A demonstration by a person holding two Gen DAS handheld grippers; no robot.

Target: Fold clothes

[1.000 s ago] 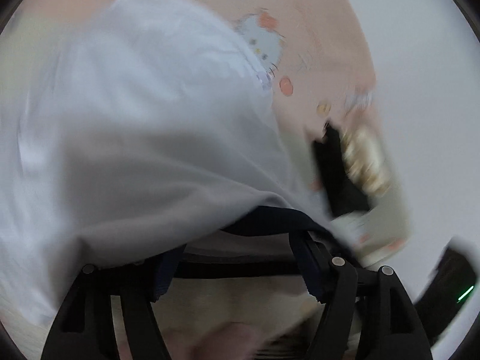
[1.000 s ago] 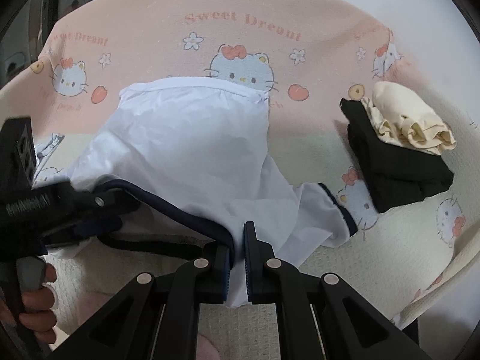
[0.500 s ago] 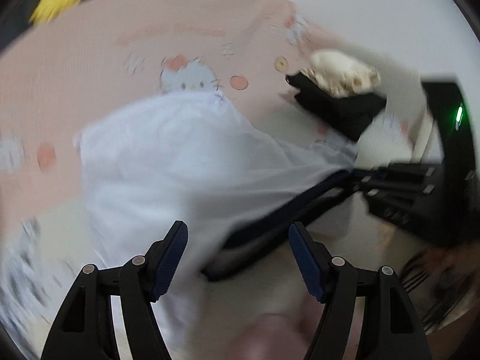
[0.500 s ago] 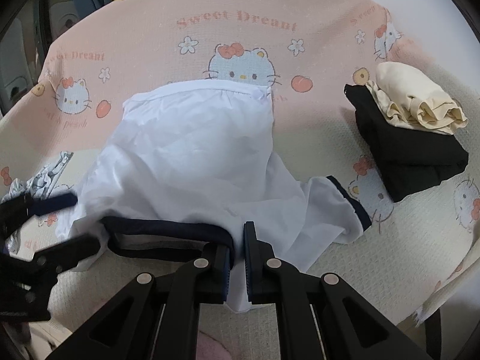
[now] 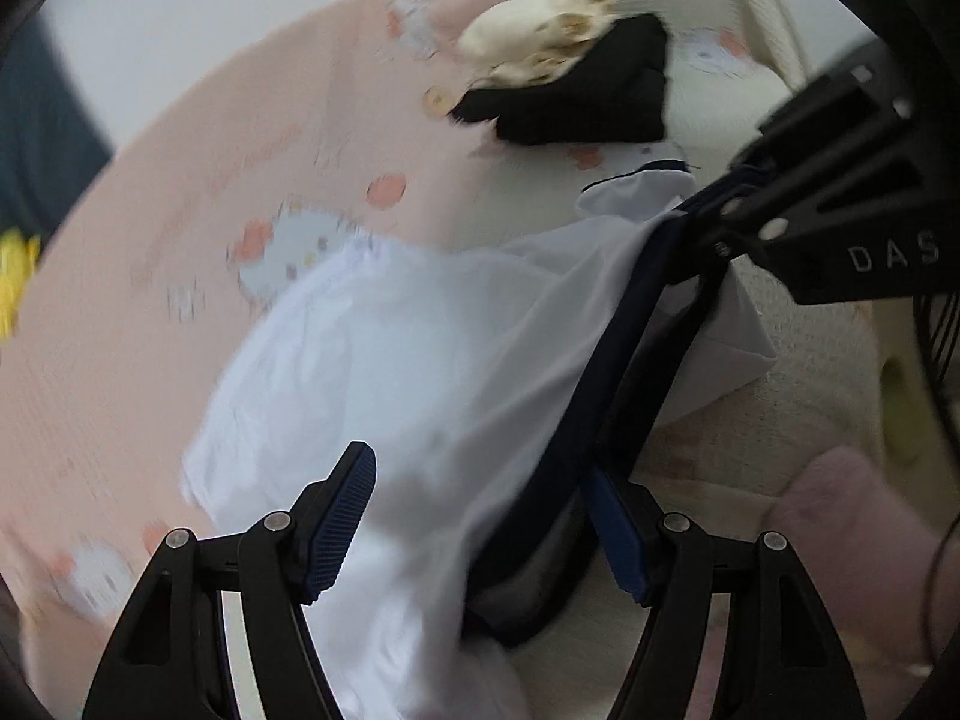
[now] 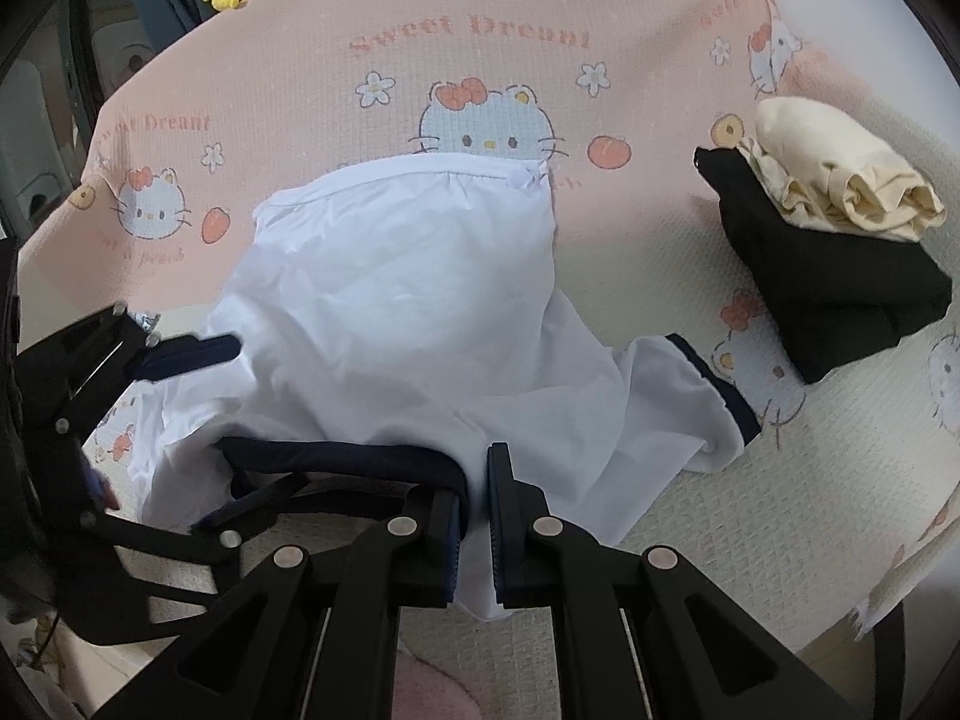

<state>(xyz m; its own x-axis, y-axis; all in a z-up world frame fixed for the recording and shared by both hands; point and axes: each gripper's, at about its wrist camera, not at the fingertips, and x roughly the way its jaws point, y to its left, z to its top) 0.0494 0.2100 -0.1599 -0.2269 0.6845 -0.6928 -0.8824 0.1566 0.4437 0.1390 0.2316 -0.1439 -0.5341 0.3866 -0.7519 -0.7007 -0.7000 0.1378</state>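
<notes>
Pink cartoon-print blanket (image 6: 600, 276) bears a white shirt (image 6: 408, 300) stretching far from the right gripper (image 6: 474, 504) pinching its navy collar (image 6: 360, 456), left gripper (image 5: 480, 516) spread alongside.

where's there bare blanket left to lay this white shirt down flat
Bare blanket lies between the white shirt and the black folded stack, and across the pink band behind the shirt's far hem. The near right, below the navy-cuffed sleeve, is free too. The near left is crowded by both grippers.
</notes>
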